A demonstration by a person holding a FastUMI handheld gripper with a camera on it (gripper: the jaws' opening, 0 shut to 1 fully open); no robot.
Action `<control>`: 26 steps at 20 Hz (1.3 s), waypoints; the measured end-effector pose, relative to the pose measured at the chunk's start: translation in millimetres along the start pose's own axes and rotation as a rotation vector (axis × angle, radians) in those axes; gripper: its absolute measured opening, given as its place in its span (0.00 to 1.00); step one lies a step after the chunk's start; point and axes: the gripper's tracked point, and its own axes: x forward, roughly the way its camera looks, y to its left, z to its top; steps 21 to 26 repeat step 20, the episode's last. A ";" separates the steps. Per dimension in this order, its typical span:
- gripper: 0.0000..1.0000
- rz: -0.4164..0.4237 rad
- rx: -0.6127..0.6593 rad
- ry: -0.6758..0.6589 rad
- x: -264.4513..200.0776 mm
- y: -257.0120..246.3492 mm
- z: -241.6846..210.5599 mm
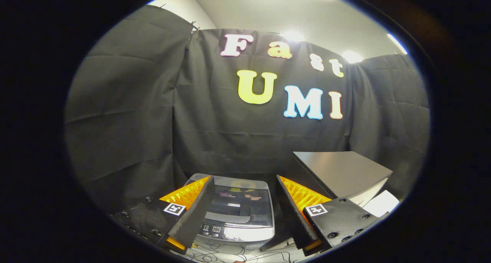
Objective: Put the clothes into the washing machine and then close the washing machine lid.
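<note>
A small silver top-loading washing machine [245, 232] stands below me, against the black cloth wall. Its dark glass lid [238, 207] lies flat and shut, mirroring the wall above it. A control panel [224, 229] with small buttons runs along its near edge. My gripper [244, 178] is open, and its two fingers are spread wide to either side of the machine. Nothing is held between them. The machine sits between and just beyond the fingers, some way below them.
A grey flat-topped box or table [341, 171] stands to the right of the machine, behind my right finger. A white object [381, 203] lies next to it. Thin cables [230, 253] trail on the pale floor in front of the machine.
</note>
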 end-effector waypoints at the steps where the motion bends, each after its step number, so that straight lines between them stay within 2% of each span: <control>1: 0.98 -0.001 0.002 -0.014 -12.1 -4.3 3.7; 7: 0.98 0.003 0.016 -0.070 -81.8 -30.8 14.0; 13: 0.97 0.017 0.022 -0.086 -128.2 -43.0 5.5; 20: 0.98 0.054 0.057 -0.126 -156.3 -41.8 -2.0; 26: 0.98 0.054 0.057 -0.126 -156.3 -41.8 -2.0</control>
